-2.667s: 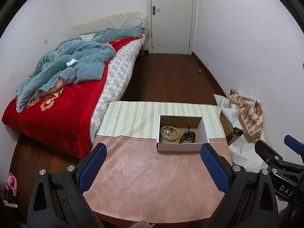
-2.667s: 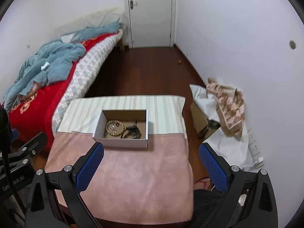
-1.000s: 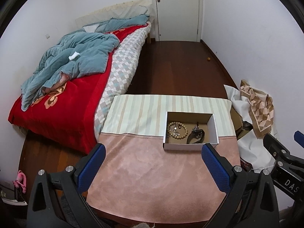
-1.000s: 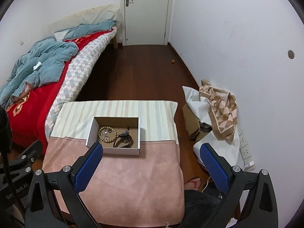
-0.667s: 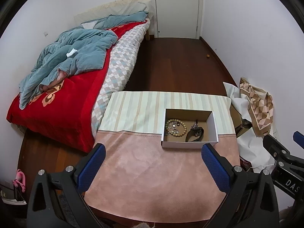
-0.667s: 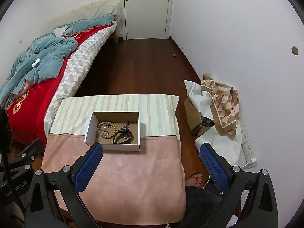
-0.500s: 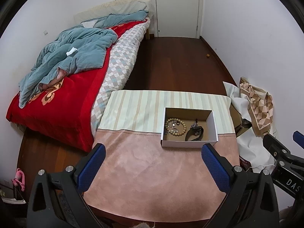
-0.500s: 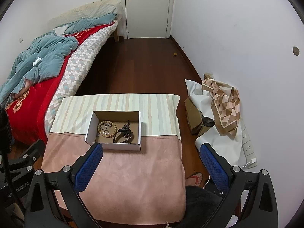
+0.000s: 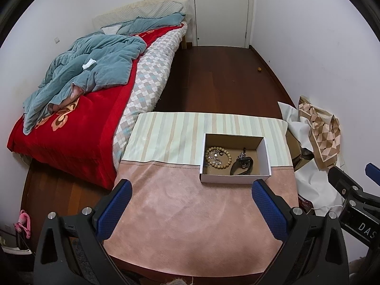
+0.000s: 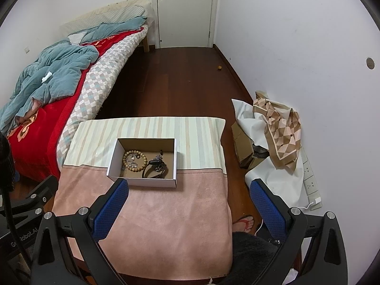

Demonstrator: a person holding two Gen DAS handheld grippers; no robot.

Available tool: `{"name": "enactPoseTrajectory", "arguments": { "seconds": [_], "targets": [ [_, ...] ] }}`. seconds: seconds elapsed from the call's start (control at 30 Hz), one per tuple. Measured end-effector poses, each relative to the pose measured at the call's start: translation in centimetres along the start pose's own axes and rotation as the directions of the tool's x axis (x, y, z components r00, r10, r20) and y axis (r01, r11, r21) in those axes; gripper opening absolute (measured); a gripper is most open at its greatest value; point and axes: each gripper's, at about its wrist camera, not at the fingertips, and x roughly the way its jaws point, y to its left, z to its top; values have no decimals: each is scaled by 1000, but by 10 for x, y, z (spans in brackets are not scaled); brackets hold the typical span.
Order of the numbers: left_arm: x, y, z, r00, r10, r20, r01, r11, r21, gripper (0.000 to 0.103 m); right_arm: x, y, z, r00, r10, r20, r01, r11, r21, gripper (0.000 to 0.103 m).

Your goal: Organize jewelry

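Observation:
A shallow white cardboard box (image 9: 235,179) (image 10: 142,180) sits on the cloth-covered table. Inside lie a wooden bead bracelet (image 9: 218,158) (image 10: 134,158), small silver pieces within its ring, and a dark band with a metal piece (image 9: 242,165) (image 10: 154,166). My left gripper (image 9: 188,204) is open and empty, held above the near pink part of the table, short of the box. My right gripper (image 10: 188,204) is open and empty, also near the front, with the box ahead and to its left.
The table has a pink cloth (image 9: 201,218) in front and a striped cloth (image 9: 180,133) behind. A bed (image 9: 71,118) with a red cover and blue quilt stands left. Paper, a patterned scarf (image 10: 280,123) and a carton lie on the floor right. A foot in a sandal (image 10: 244,223) is below.
Both grippers have risen and tilted a little, so the table and box sit slightly lower and nearer in view. Both stay open and empty. The box and jewelry have not moved.

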Motion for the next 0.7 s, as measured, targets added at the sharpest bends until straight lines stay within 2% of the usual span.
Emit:
{"name": "enactPoseTrajectory", "arguments": {
  "seconds": [0.7],
  "targets": [
    [-2, -2, -4, 1000, -9, -3, 9, 1000, -2, 103, -2, 1, -3, 1000, -1, -1, 1, 1000, -5, 103]
  ]
}}
